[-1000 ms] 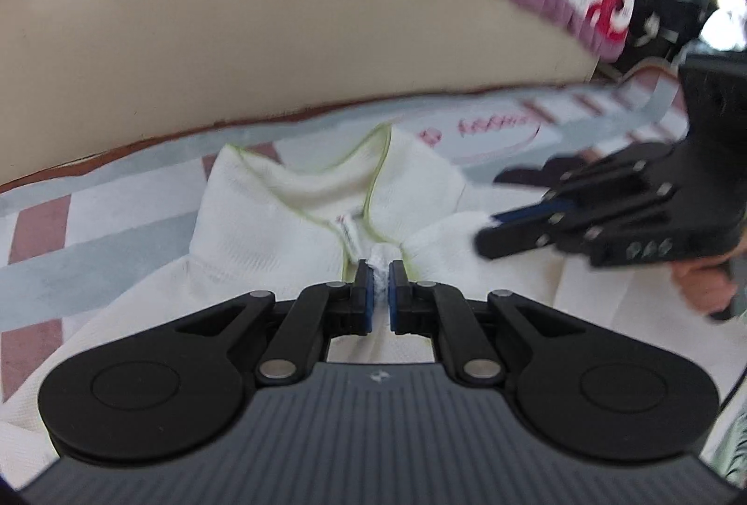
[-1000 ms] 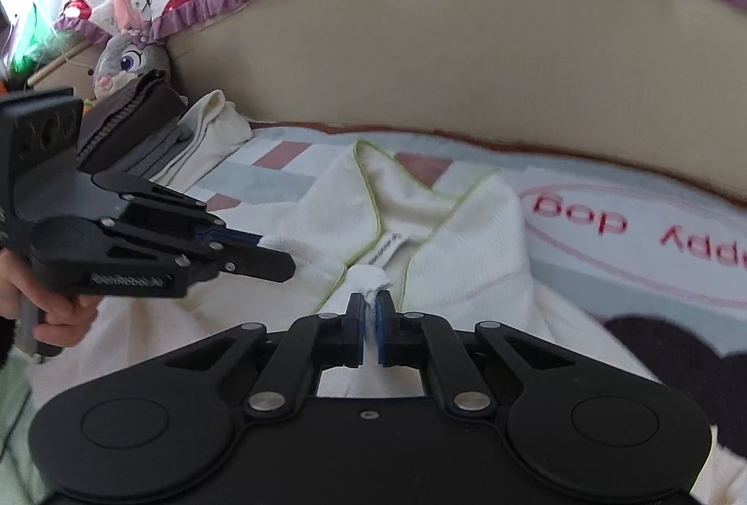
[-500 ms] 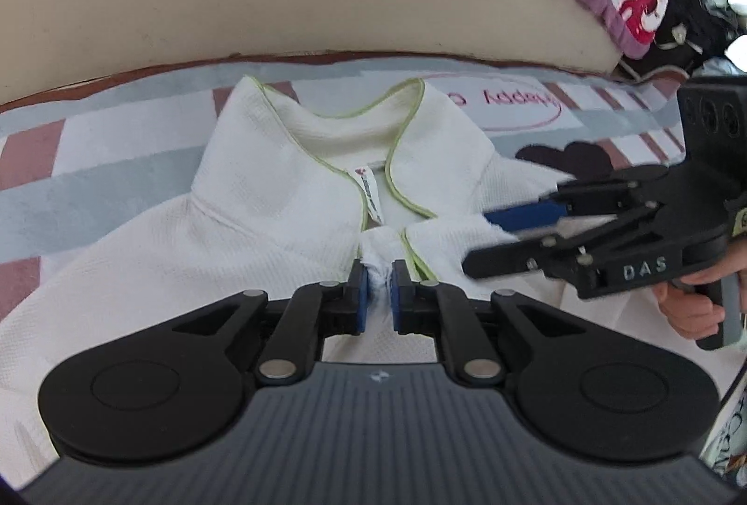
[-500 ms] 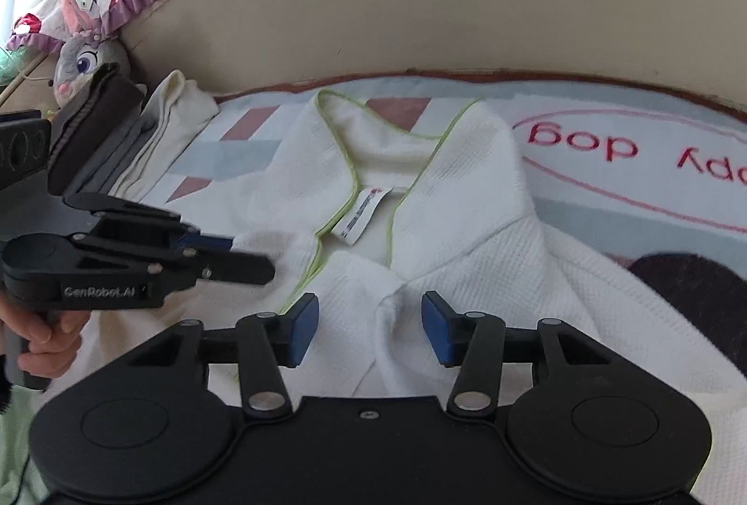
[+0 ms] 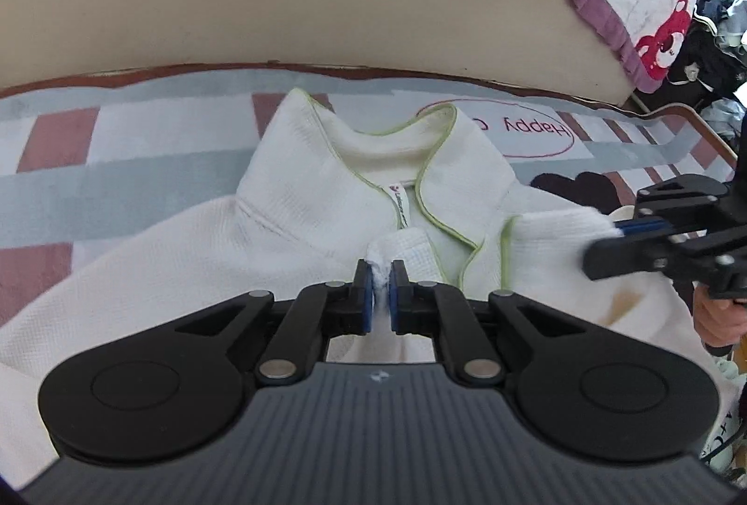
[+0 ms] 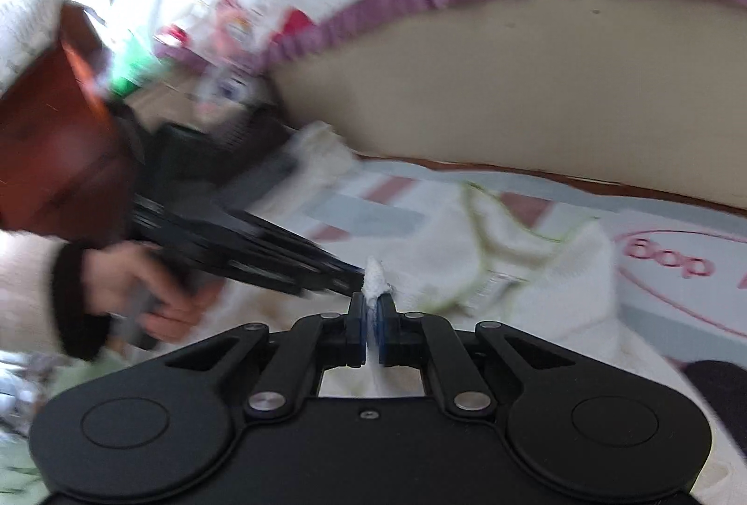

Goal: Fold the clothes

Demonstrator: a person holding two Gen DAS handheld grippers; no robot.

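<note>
The rug (image 5: 140,197) under the clothes carried pink lettering inside a pink oval, seen upside down: "Happy" (image 5: 537,128) was readable from the left wrist view, "dog" (image 6: 672,260) from the right. The small neck label (image 5: 400,204) of the white garment (image 5: 303,225) bore print too small to read.

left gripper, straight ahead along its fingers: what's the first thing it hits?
The left gripper, shut on a pinch of the white garment, points at the garment's open neckline. Going straight on, it would likely meet that collar area with the label first, then the mat. Depth is uncertain.
</note>
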